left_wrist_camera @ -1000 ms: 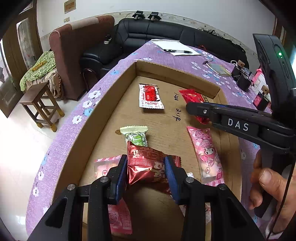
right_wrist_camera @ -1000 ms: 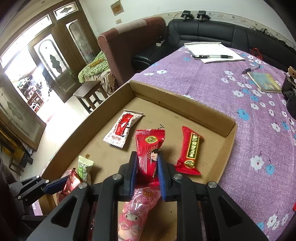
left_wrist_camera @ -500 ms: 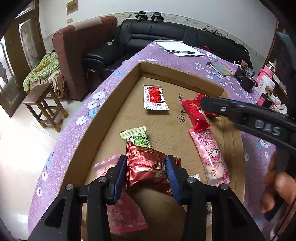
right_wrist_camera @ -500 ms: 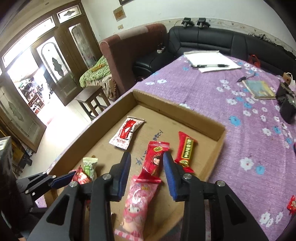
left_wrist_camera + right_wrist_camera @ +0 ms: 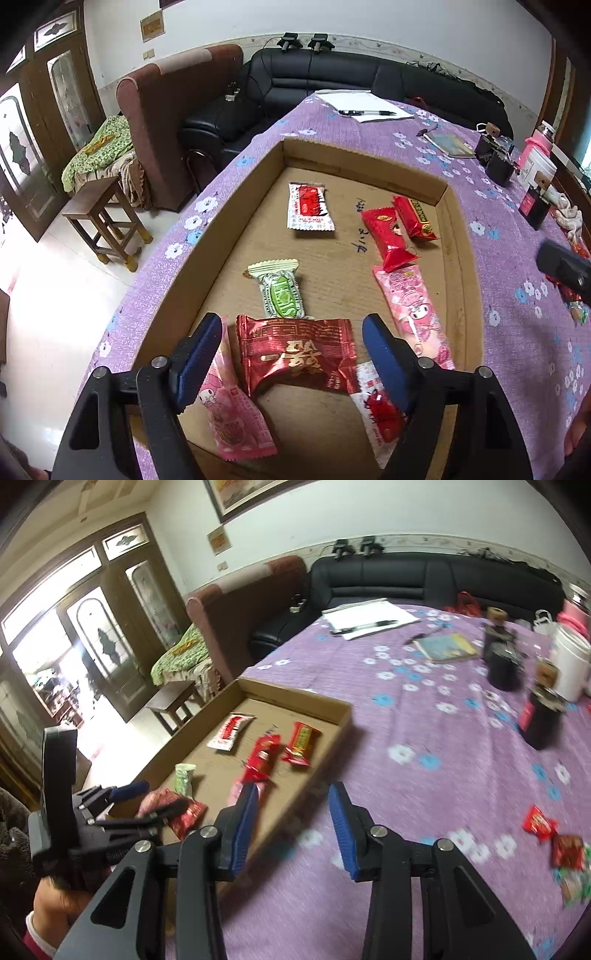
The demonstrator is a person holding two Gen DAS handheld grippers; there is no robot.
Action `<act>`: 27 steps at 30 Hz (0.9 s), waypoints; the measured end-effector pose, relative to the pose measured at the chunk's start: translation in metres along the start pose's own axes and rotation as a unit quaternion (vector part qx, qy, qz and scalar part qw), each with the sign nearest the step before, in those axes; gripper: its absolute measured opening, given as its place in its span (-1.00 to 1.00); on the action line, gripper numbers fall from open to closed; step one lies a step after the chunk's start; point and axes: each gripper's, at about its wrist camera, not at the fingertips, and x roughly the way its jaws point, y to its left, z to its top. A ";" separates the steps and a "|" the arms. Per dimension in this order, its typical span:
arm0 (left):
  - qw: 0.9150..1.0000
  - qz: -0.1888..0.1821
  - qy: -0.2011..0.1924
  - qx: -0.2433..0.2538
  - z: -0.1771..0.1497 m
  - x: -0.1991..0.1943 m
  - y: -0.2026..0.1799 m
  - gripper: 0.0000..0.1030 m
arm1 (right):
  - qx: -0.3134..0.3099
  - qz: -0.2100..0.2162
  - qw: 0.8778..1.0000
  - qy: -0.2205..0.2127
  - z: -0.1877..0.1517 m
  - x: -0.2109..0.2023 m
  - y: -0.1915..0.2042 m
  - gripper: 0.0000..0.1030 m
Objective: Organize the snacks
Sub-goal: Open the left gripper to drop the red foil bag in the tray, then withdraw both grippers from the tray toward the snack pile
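Note:
A shallow cardboard tray (image 5: 236,206) on the purple flowered tablecloth holds several snack packets. My left gripper (image 5: 291,350) is open, its blue pads either side of a dark red foil packet (image 5: 295,356) that lies on the tray floor. A green packet (image 5: 281,293), pink packets (image 5: 413,314), a white-red packet (image 5: 309,206) and two red packets (image 5: 388,232) lie around it. My right gripper (image 5: 295,823) is open and empty above the cloth, just right of the tray (image 5: 332,734). Loose red snacks (image 5: 554,838) lie on the cloth at its right.
Black boxes (image 5: 502,664), a white jar (image 5: 569,664), a book (image 5: 447,648) and paper with a pen (image 5: 369,620) sit on the far table. A black sofa (image 5: 332,85), a brown armchair (image 5: 166,122) and a wooden stool (image 5: 107,218) stand beyond the table's left edge.
My left gripper has opened and released the dark red foil packet into the tray. My right gripper let go of the red packet, drew back and swung right, out over the cloth.

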 end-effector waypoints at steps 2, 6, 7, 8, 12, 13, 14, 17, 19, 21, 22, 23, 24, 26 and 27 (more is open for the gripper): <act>1.000 0.002 -0.004 0.002 -0.001 -0.004 -0.003 0.60 | 0.007 -0.005 1.000 -0.004 -0.009 -0.013 -0.009 -0.23; 1.000 0.004 -0.009 0.009 0.000 -0.011 -0.010 0.60 | 0.023 -0.014 1.000 -0.010 -0.022 -0.029 -0.025 -0.23; 1.000 0.003 -0.011 0.009 0.000 -0.013 -0.011 0.60 | 0.026 -0.017 0.999 -0.012 -0.027 -0.034 -0.029 -0.23; 1.000 0.003 -0.013 0.009 0.000 -0.015 -0.013 0.60 | 0.028 -0.021 0.999 -0.013 -0.030 -0.038 -0.032 -0.23; 1.000 0.001 -0.026 0.017 0.001 -0.025 -0.024 0.64 | 0.050 -0.039 0.998 -0.016 -0.048 -0.054 -0.056 -0.23; 0.999 -0.001 -0.028 0.019 0.001 -0.027 -0.027 0.67 | 0.056 -0.045 0.997 -0.016 -0.053 -0.059 -0.063 -0.23; 0.999 -0.003 -0.030 0.020 0.001 -0.029 -0.029 0.73 | 0.063 -0.051 0.997 -0.017 -0.058 -0.063 -0.071 -0.23; 0.999 -0.016 -0.037 0.026 0.002 -0.037 -0.041 0.73 | 0.079 -0.071 0.994 -0.019 -0.072 -0.077 -0.092 -0.23; 0.998 -0.027 -0.042 0.032 0.002 -0.042 -0.052 0.73 | 0.088 -0.090 0.992 -0.020 -0.081 -0.087 -0.108 -0.23; 0.997 -0.042 -0.046 0.036 0.002 -0.047 -0.063 0.73 | 0.098 -0.115 0.988 -0.020 -0.092 -0.099 -0.127 -0.23; 0.997 -0.050 -0.047 0.040 0.003 -0.049 -0.070 0.73 | 0.103 -0.127 0.986 -0.020 -0.097 -0.104 -0.136 -0.22; 0.996 -0.056 -0.048 0.043 0.003 -0.051 -0.076 0.74 | 0.108 -0.136 0.985 -0.020 -0.102 -0.109 -0.144 -0.20; 0.995 -0.065 -0.050 0.050 0.003 -0.052 -0.086 0.74 | 0.114 -0.148 0.982 -0.020 -0.106 -0.113 -0.154 -0.15; 0.994 -0.075 -0.048 0.060 0.003 -0.053 -0.101 0.75 | 0.126 -0.166 0.978 -0.021 -0.111 -0.121 -0.172 -0.14; 0.993 -0.083 -0.046 0.065 0.002 -0.053 -0.109 0.75 | 0.130 -0.176 0.976 -0.021 -0.114 -0.124 -0.182 -0.14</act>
